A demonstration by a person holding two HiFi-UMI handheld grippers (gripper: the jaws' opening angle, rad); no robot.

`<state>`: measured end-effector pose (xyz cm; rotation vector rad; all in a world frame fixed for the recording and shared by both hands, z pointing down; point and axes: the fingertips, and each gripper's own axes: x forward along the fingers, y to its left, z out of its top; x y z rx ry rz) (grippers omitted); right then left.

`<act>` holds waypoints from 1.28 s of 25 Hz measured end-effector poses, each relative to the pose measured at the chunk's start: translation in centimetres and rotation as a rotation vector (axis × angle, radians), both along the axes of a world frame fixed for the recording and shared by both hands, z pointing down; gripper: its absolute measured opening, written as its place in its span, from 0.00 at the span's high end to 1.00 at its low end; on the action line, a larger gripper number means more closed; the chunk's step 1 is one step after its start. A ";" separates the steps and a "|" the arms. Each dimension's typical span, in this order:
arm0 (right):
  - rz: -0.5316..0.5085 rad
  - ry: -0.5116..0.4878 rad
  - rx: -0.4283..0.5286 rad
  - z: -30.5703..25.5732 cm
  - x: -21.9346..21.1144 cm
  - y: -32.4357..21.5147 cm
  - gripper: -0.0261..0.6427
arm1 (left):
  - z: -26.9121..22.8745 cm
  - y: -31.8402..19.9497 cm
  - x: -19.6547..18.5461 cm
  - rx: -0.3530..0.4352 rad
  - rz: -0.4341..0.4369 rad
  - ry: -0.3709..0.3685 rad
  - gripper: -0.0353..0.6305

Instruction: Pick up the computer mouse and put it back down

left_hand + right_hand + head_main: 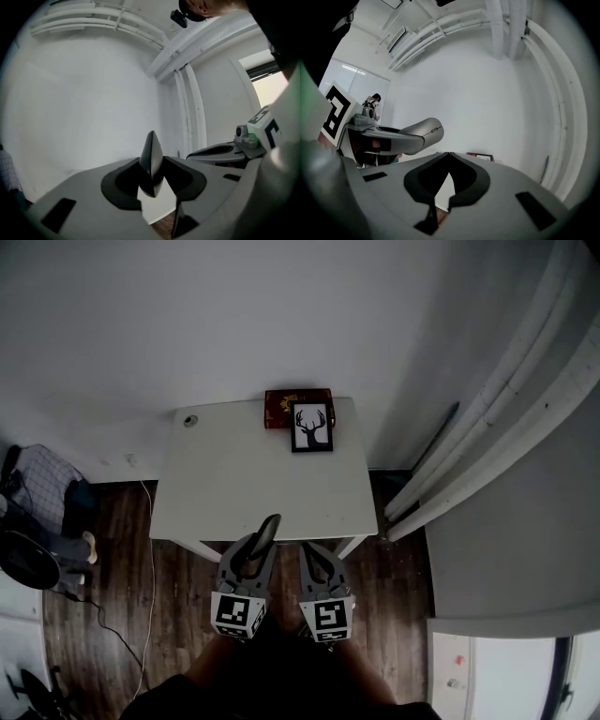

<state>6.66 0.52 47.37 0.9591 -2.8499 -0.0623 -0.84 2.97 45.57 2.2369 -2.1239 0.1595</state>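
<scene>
1. We hold the left gripper (255, 554) just at the near edge of the white table (253, 484). Its jaws are clamped on the computer mouse (267, 532).
2. The mouse is dark grey and stands on its side between the jaws, one long edge up. Its front end reaches past the fingertips, over the table's near edge. In the left gripper view it sits pinched in the notch where the two jaws meet, with the table top and a strip of floor showing below it.
3. The right gripper (319, 563) hangs just beside the left one, at the same near edge of the table. Its jaws are closed tip to tip with nothing between them, which the right gripper view shows plainly.
4. From the right gripper view we see the mouse from its flat side, off the table top and against the white wall.
5. At the table's far edge a framed deer picture (311, 427) stands, with a red box (281, 407) touching it from behind.
6. Near the table's far left corner lies a small round thing (190, 420); we cannot tell what it is.
7. Left of the table a thin cable (150, 549) trails over the dark wooden floor (122, 559).
8. Right of the table, white pipes (487, 427) run along the wall.
</scene>
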 end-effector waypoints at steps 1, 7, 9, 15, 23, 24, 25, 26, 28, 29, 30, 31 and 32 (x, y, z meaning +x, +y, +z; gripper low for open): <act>0.009 0.000 -0.002 0.0 0.4 -0.2 0.93 | 0.1 -0.1 0.3 -0.002 0.002 -0.002 0.73; 0.046 0.001 -0.010 0.0 1.8 -1.5 0.93 | 0.3 -1.6 2.0 -0.020 0.049 -0.009 0.73; 0.060 0.007 -0.017 0.3 1.8 -2.0 0.93 | 0.6 -2.5 2.1 -0.026 0.069 -0.003 0.73; 0.117 0.039 -0.038 1.2 0.8 -4.7 0.93 | 1.5 -5.9 0.8 -0.050 0.134 0.022 0.73; 0.224 0.080 -0.055 1.4 -3.1 -9.0 0.93 | 2.3 -10.9 -2.4 -0.087 0.278 0.059 0.73; 0.233 0.087 -0.059 1.4 -3.7 -9.3 0.93 | 2.1 -11.4 -2.7 -0.089 0.299 0.073 0.73; 0.244 0.096 -0.061 1.5 -4.2 -9.7 0.93 | 1.9 -11.8 -2.9 -0.086 0.324 0.078 0.73; 0.258 0.105 -0.062 1.6 -4.7 -10.1 0.93 | 1.7 -12.2 -3.1 -0.082 0.350 0.074 0.73; 0.284 0.114 -0.063 1.6 -5.9 -10.9 0.93 | 1.5 -12.8 -3.8 -0.082 0.394 0.057 0.73; 0.294 0.114 -0.067 1.7 -6.6 -11.3 0.93 | 1.7 -13.1 -4.4 -0.088 0.410 0.063 0.73; 0.303 0.113 -0.072 1.8 -7.3 -11.5 0.93 | 2.2 -13.1 -5.1 -0.100 0.423 0.079 0.73; 0.313 0.110 -0.081 2.0 -7.9 -11.7 0.93 | 2.9 -13.1 -5.8 -0.122 0.437 0.093 0.73; 0.326 0.109 -0.090 2.1 -8.4 -11.8 0.93 | 3.6 -13.0 -6.4 -0.150 0.455 0.099 0.73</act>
